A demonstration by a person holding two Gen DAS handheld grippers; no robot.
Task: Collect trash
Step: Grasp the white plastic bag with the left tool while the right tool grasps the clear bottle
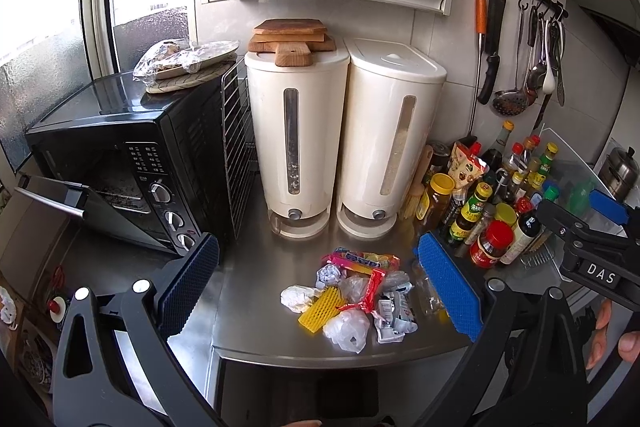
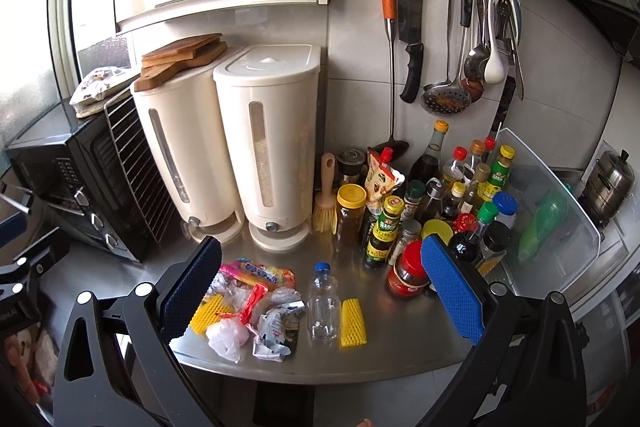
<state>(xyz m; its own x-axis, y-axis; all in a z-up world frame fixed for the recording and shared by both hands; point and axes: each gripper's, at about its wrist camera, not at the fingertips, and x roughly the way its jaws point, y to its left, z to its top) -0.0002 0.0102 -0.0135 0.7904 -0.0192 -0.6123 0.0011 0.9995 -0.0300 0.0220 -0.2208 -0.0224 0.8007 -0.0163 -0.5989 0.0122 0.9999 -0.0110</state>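
A pile of trash (image 1: 354,297) lies on the steel counter (image 1: 256,291): a pink and yellow snack wrapper (image 1: 362,261), a yellow foam net (image 1: 322,309), clear plastic bags (image 1: 346,327), crumpled white wrappers (image 1: 394,313). In the right wrist view the pile (image 2: 252,307) sits beside an empty clear bottle with a blue cap (image 2: 323,301) and a second yellow foam net (image 2: 353,323). My left gripper (image 1: 320,287) is open and empty above the pile. My right gripper (image 2: 320,293) is open and empty above the bottle; it also shows at the right of the left wrist view (image 1: 588,223).
Two white grain dispensers (image 1: 296,143) stand at the back, a black toaster oven (image 1: 120,163) with its door down at the left. Many sauce bottles and jars (image 2: 436,211) crowd the right. Knives and ladles (image 2: 460,39) hang on a wall rail. A clear bin (image 2: 552,211) sits far right.
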